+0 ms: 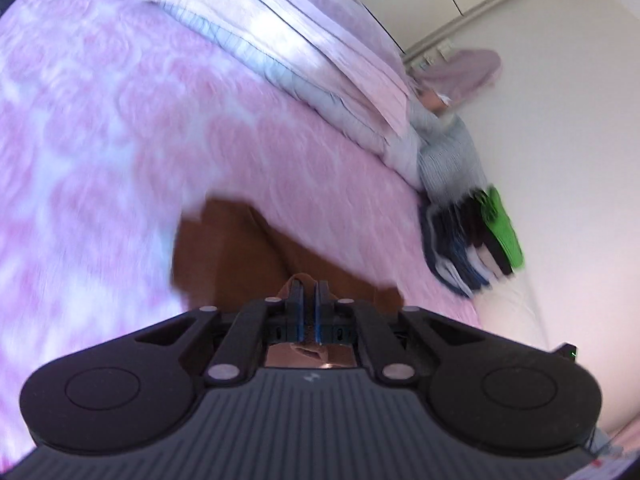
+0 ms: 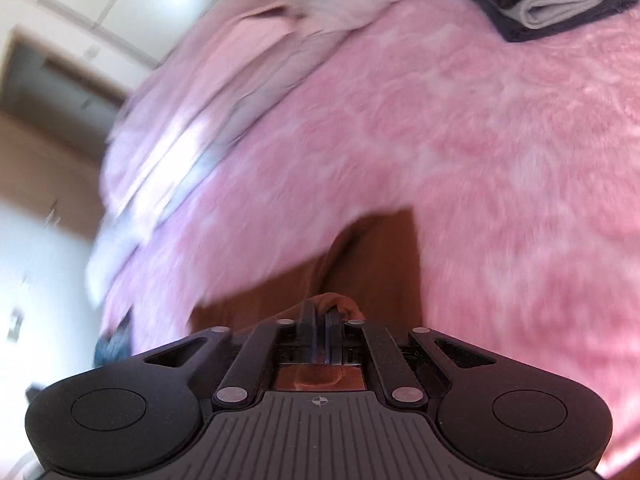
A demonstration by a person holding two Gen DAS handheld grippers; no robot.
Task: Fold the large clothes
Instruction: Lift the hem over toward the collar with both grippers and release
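Note:
A brown garment (image 1: 236, 252) hangs over the pink fluffy bedspread (image 1: 100, 128). My left gripper (image 1: 308, 284) is shut on an edge of it, with a fold of brown cloth pinched between the black fingers. In the right wrist view the same brown garment (image 2: 360, 256) hangs below my right gripper (image 2: 320, 306), which is shut on another bunched edge of it. Both views are blurred by motion. Most of the garment's shape is hidden under the grippers.
A stack of folded clothes (image 1: 468, 240), dark blue with a green piece, lies at the bed's edge, also visible as the stack of folded clothes (image 2: 560, 0). Folded pink and grey bedding (image 1: 300, 40) lies along the far side. A white wall (image 1: 560, 120) and a brown door (image 2: 52, 120) stand beyond.

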